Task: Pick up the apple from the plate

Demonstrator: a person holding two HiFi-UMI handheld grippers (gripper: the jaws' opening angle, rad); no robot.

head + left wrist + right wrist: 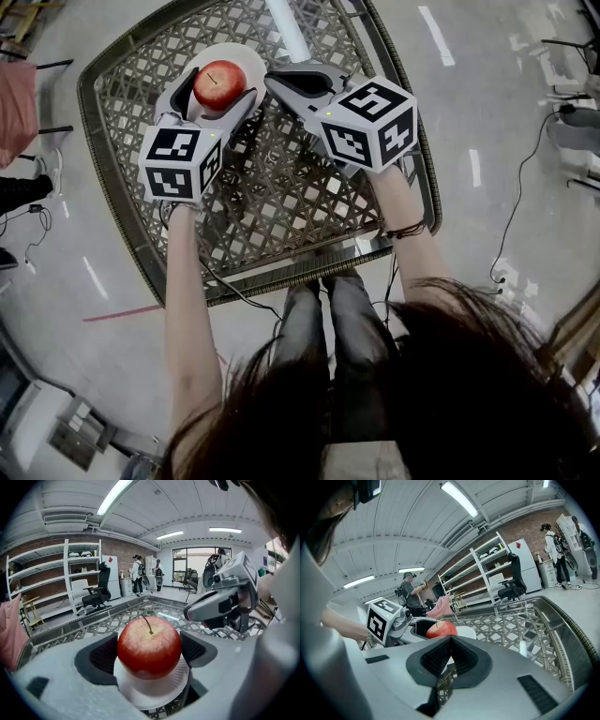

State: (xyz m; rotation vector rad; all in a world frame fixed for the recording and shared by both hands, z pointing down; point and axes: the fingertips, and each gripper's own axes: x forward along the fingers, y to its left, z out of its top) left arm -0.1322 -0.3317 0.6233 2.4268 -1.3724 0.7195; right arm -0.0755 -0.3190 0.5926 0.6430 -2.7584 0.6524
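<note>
A red apple [218, 84] [149, 646] sits between the two dark pads of my left gripper [221, 88] [149, 654], and both pads press its sides. The white plate [247, 54] [154, 694] lies directly beneath it; I cannot tell whether the apple still rests on it. My right gripper [273, 81] [450, 641] hovers just right of the apple, jaws shut together with nothing between them. From the right gripper view the apple [441, 629] and plate [467, 632] show beyond its tips.
The plate is at the far side of a square wicker-lattice table [281, 197] with a raised rim [281, 277]. A pink cloth [14, 108] hangs at the left and cables [516, 206] trail on the floor. Shelves [84, 569] and an office chair [97, 595] stand far behind.
</note>
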